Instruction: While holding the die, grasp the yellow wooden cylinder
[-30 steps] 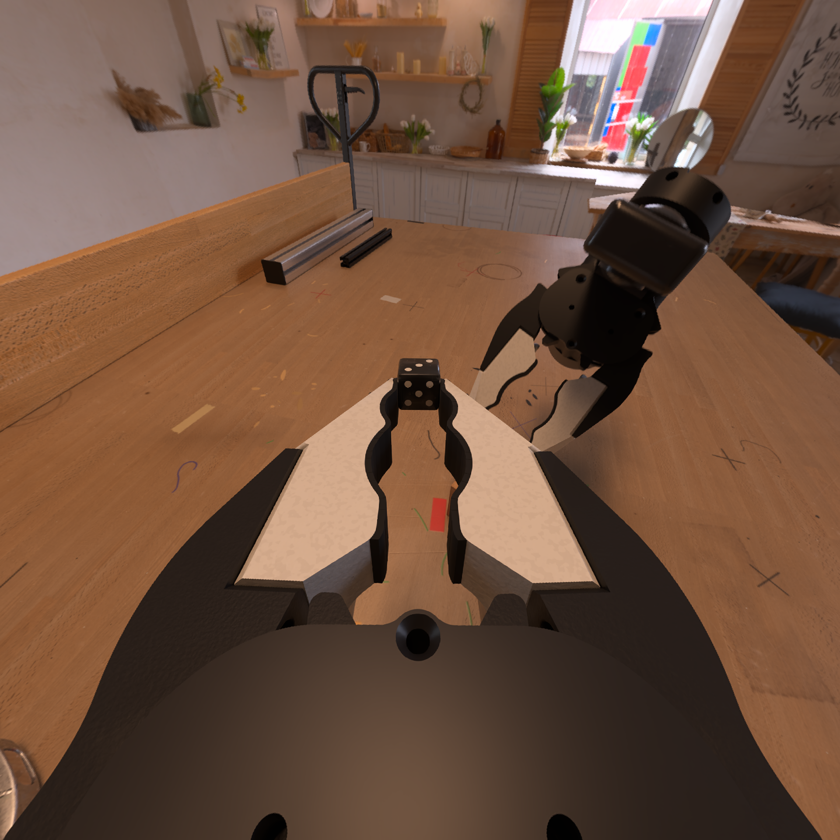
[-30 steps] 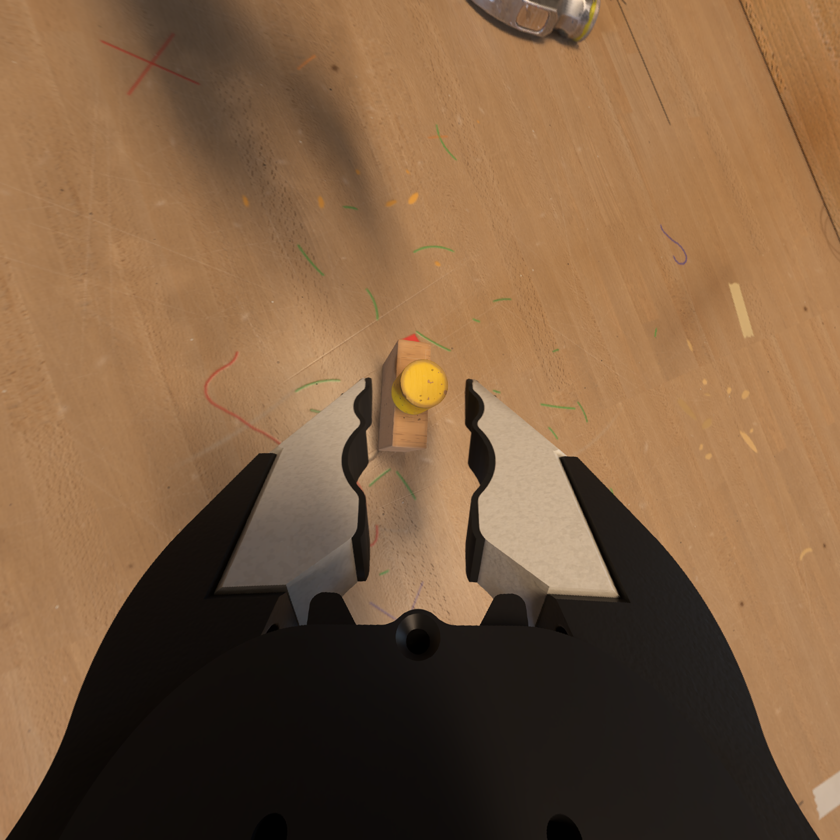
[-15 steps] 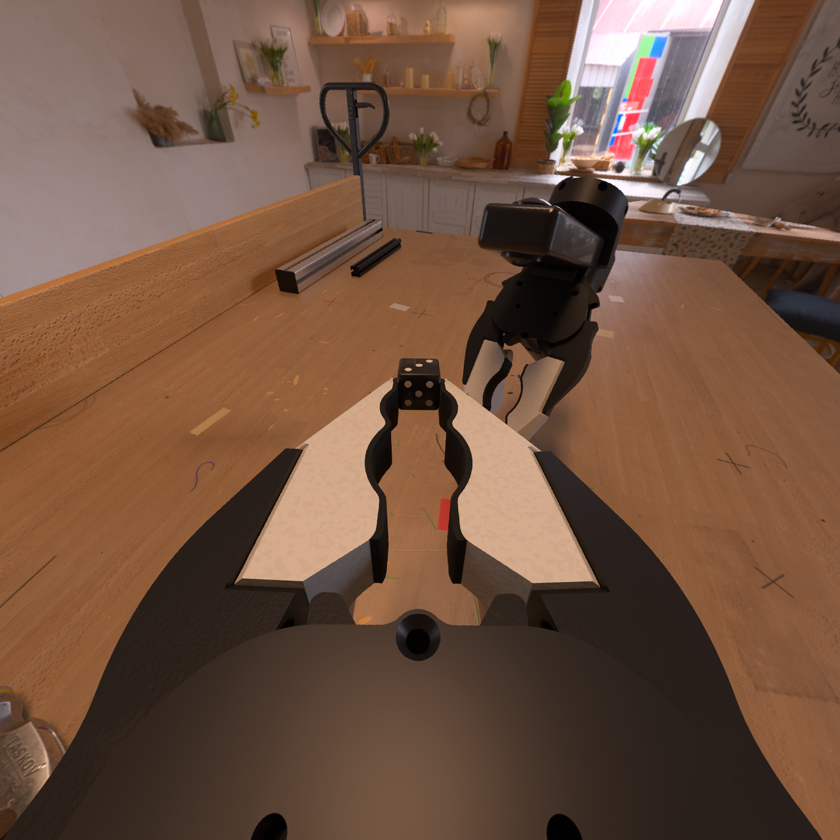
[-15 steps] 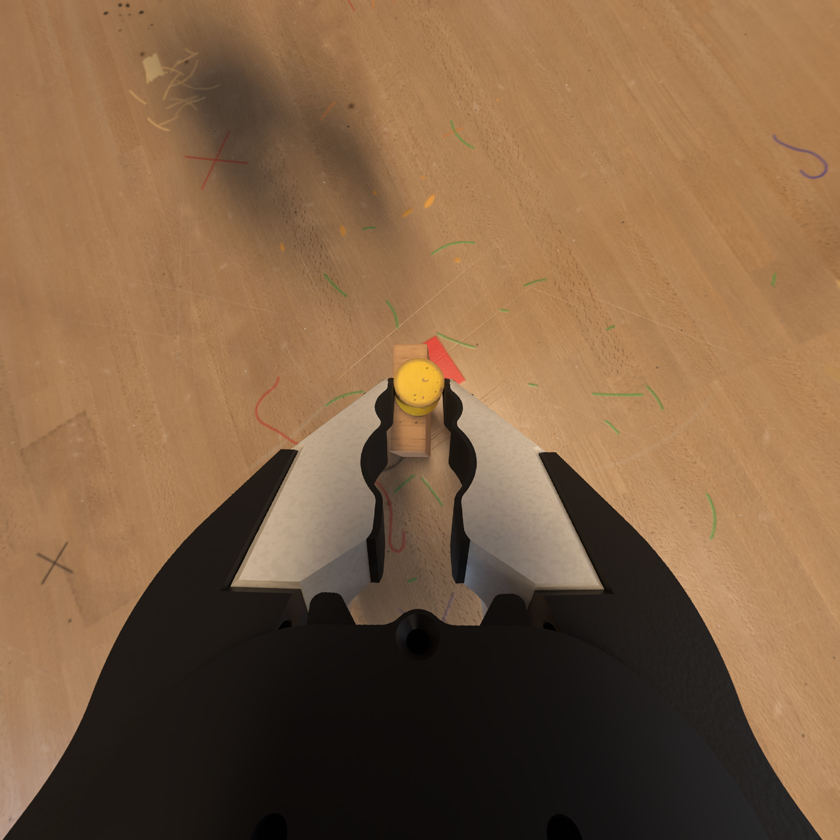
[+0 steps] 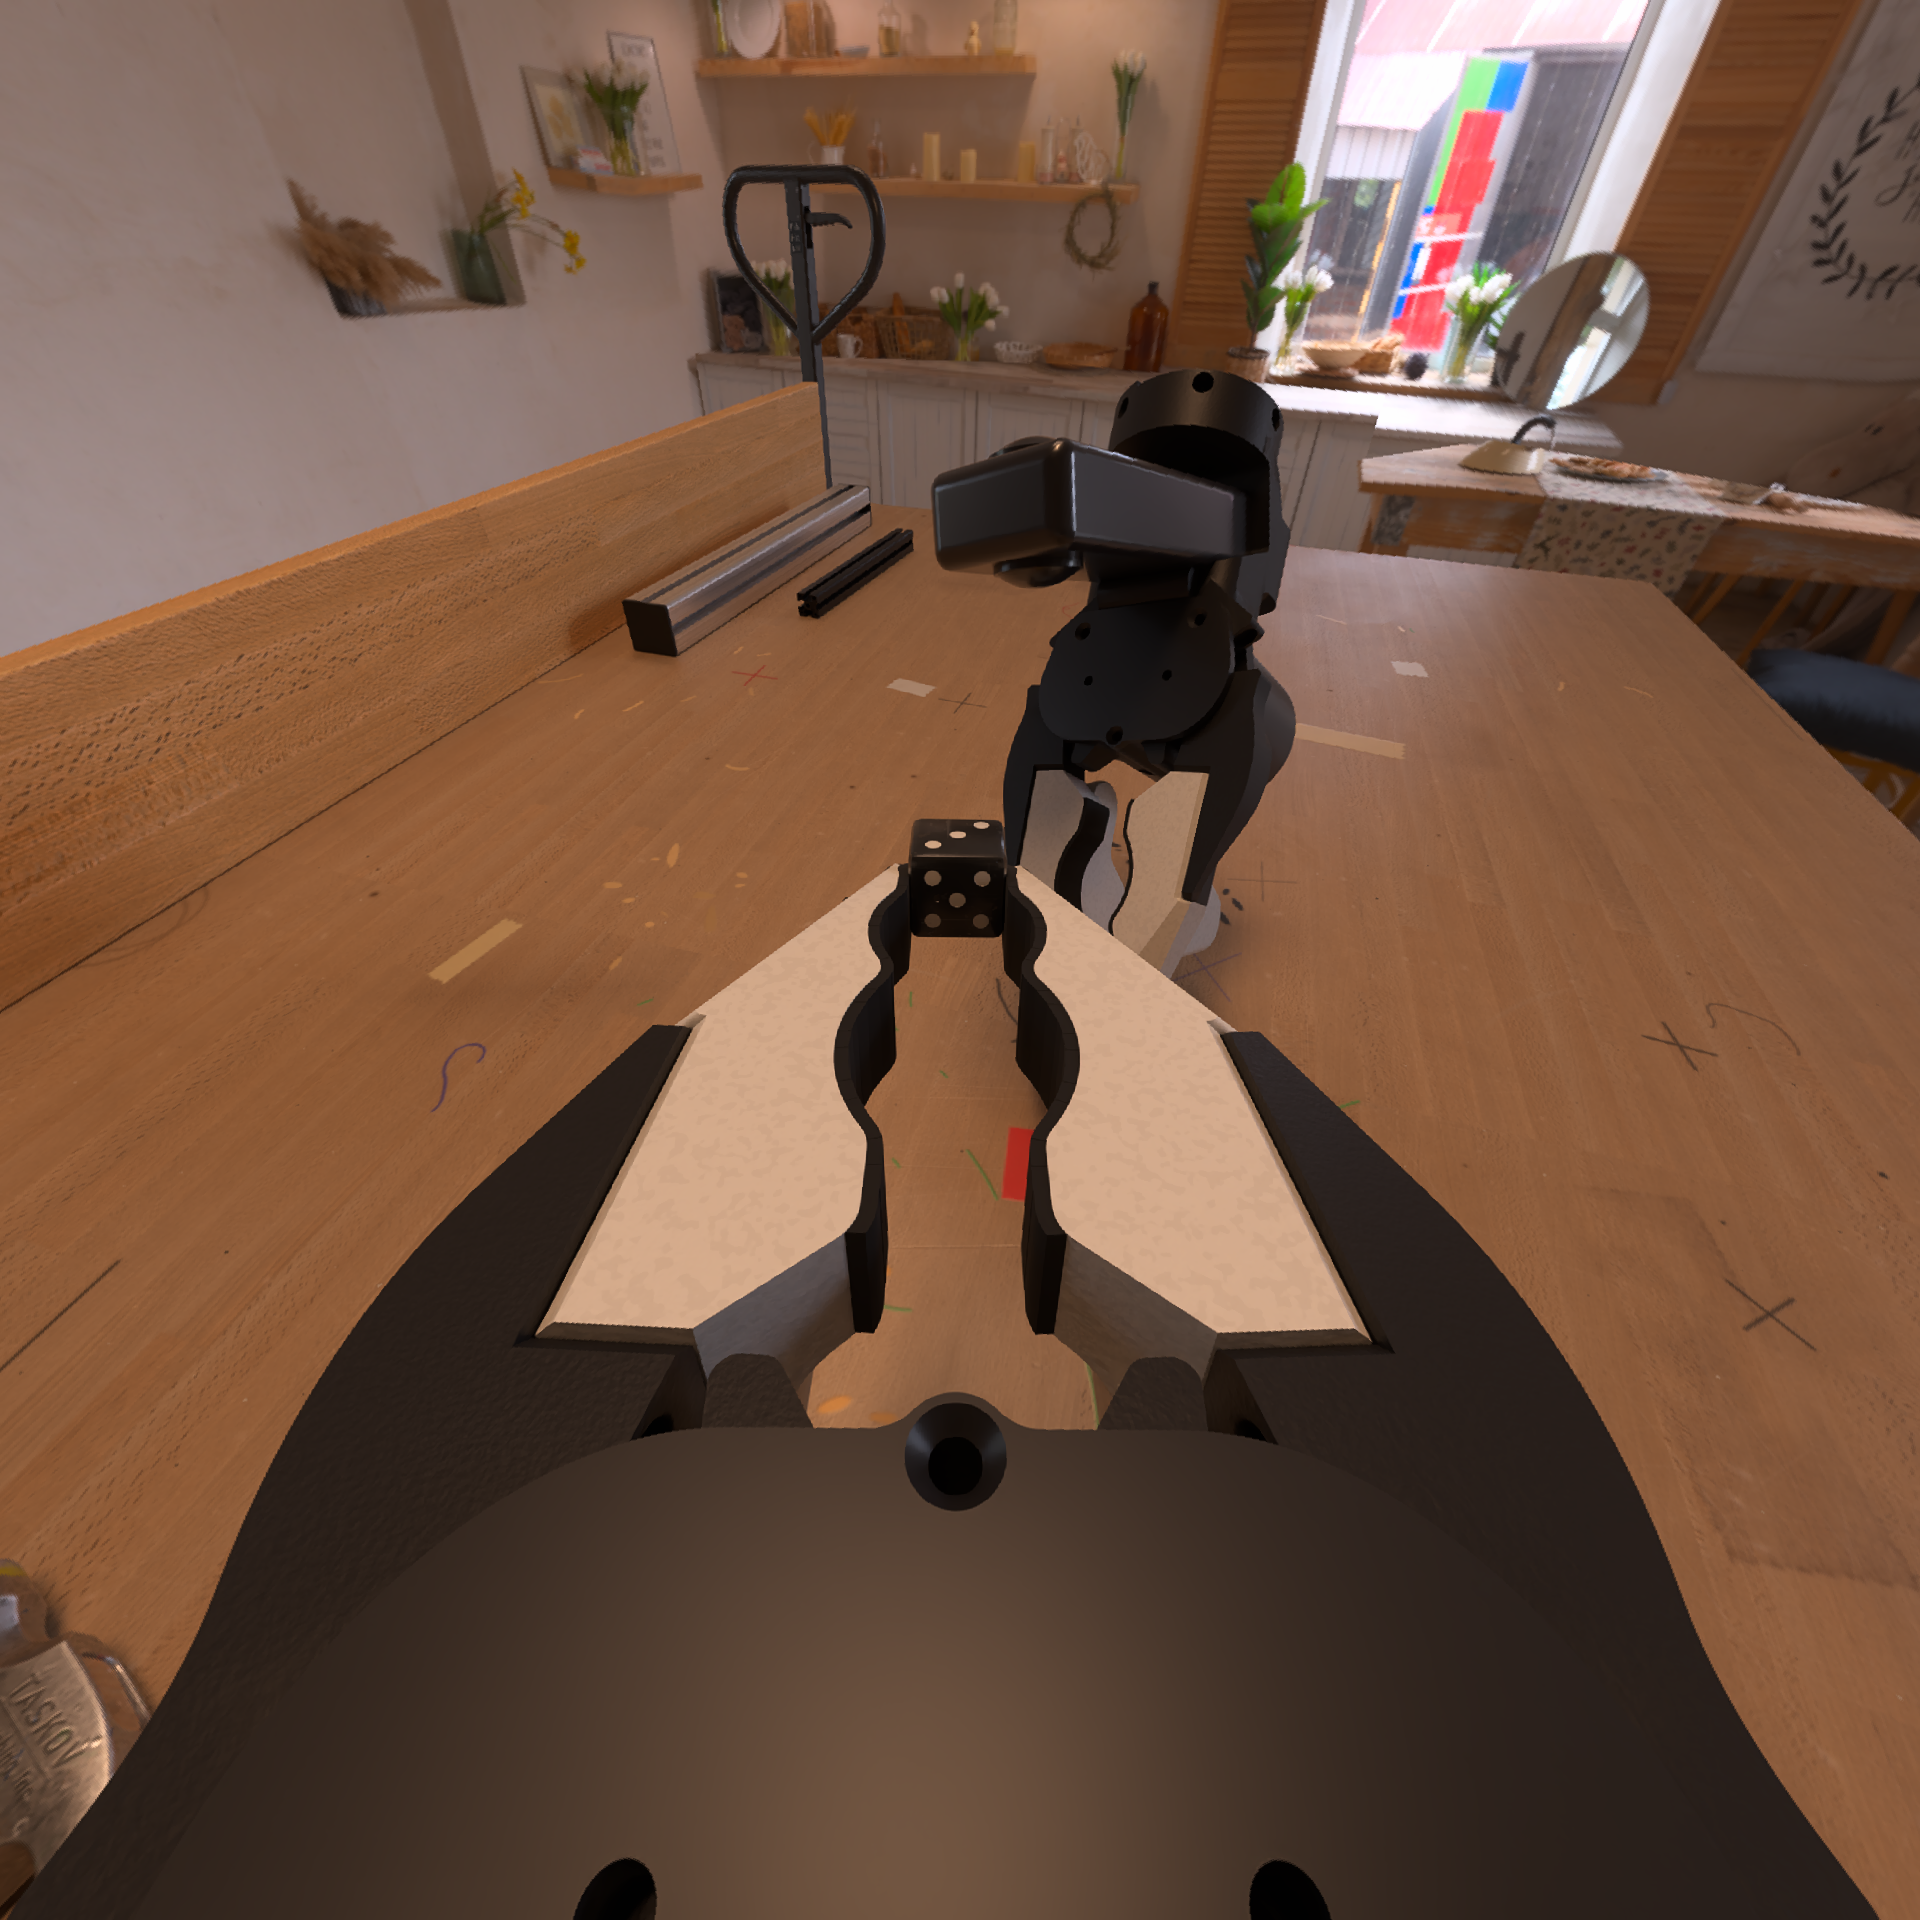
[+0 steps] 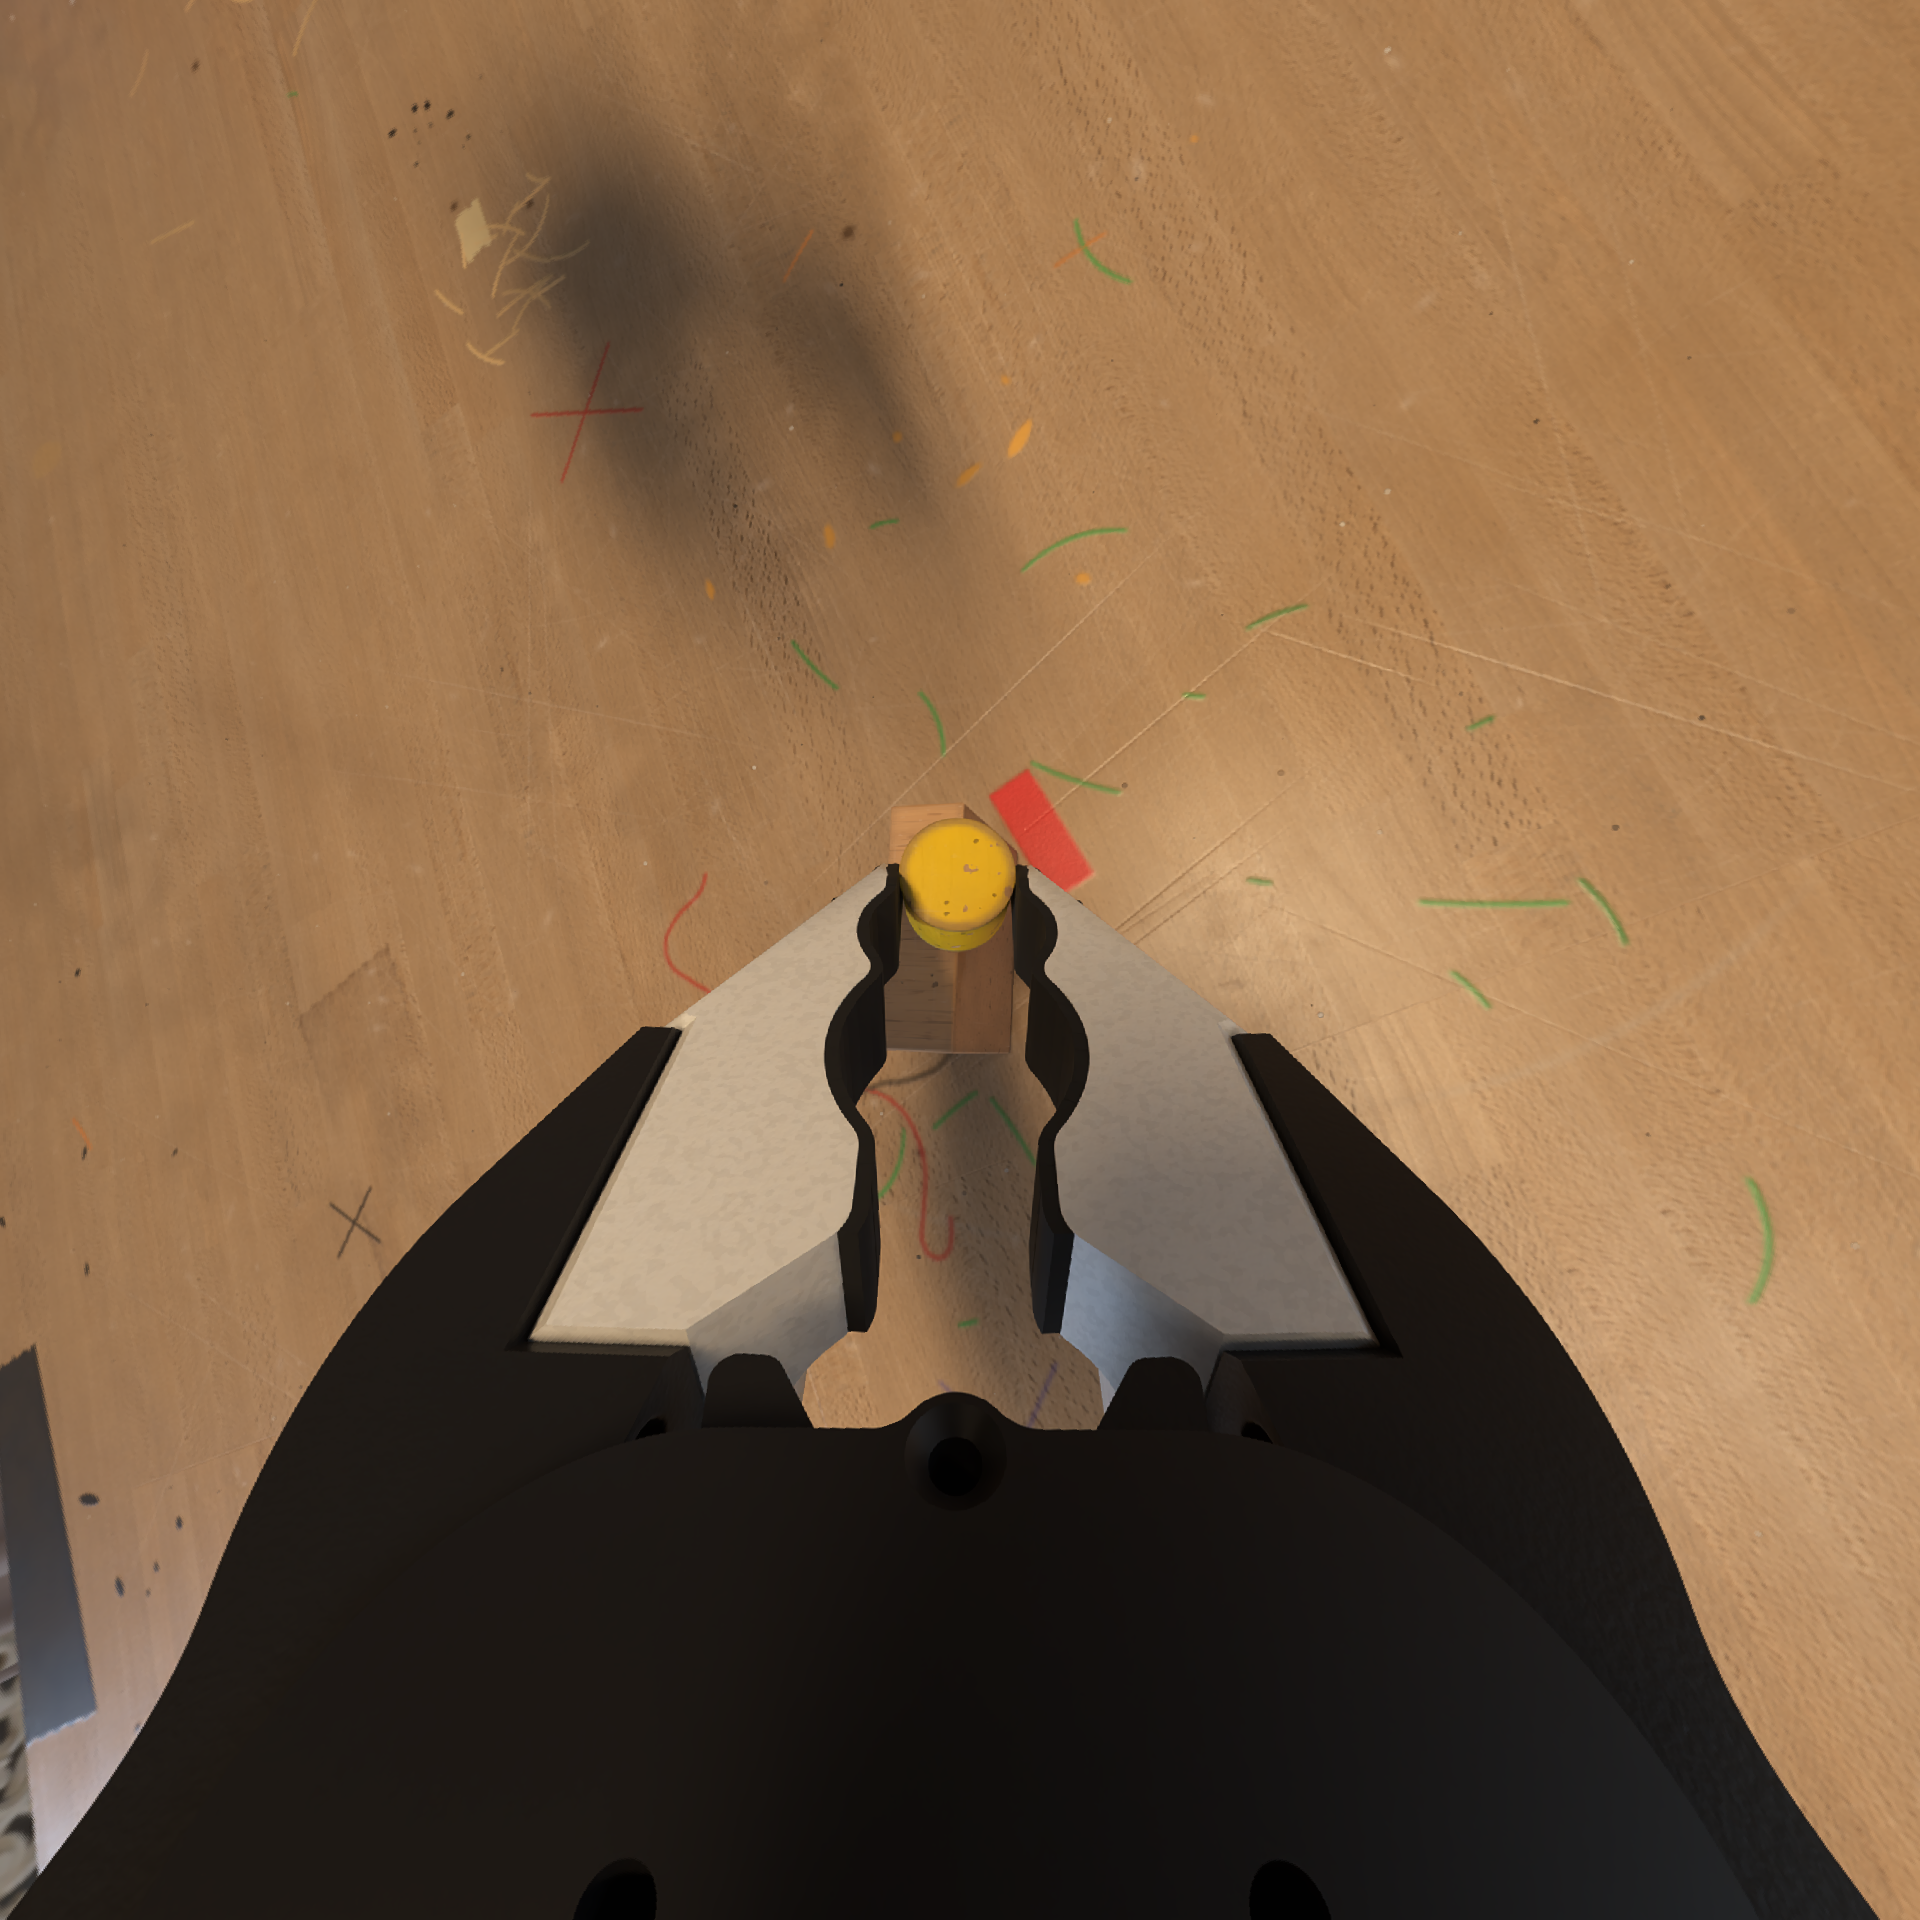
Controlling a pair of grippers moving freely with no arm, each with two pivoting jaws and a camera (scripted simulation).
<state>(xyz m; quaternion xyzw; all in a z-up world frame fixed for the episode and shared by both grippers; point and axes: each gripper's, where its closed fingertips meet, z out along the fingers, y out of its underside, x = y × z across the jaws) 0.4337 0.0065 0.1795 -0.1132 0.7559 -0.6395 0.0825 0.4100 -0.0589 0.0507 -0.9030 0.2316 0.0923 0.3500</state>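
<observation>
My left gripper [image 5: 956, 883] is shut on a black die with white pips [image 5: 956, 881], held at the fingertips above the wooden table [image 5: 416, 935]. My right gripper [image 6: 956, 883] points down at the table and is shut on the yellow wooden cylinder [image 6: 956, 873], which I see end-on at its fingertips. A small light wooden block [image 6: 948, 997] shows right under the cylinder, between the fingers. In the left wrist view the right gripper [image 5: 1127, 914] stands just beyond and right of the die; the cylinder is hidden there.
A red tape patch [image 6: 1039, 828] lies on the table [image 6: 1455, 520] beside the block. An aluminium bar [image 5: 748, 566] and a black rail [image 5: 857, 571] lie at the far left by the wooden back board [image 5: 364, 644]. A clear bottle [image 5: 42, 1714] sits at the near left.
My right gripper's fingers closed from wide open onto the yellow cylinder, and the gripper turned upright and drew closer to the die. My left gripper kept hold of the die.
</observation>
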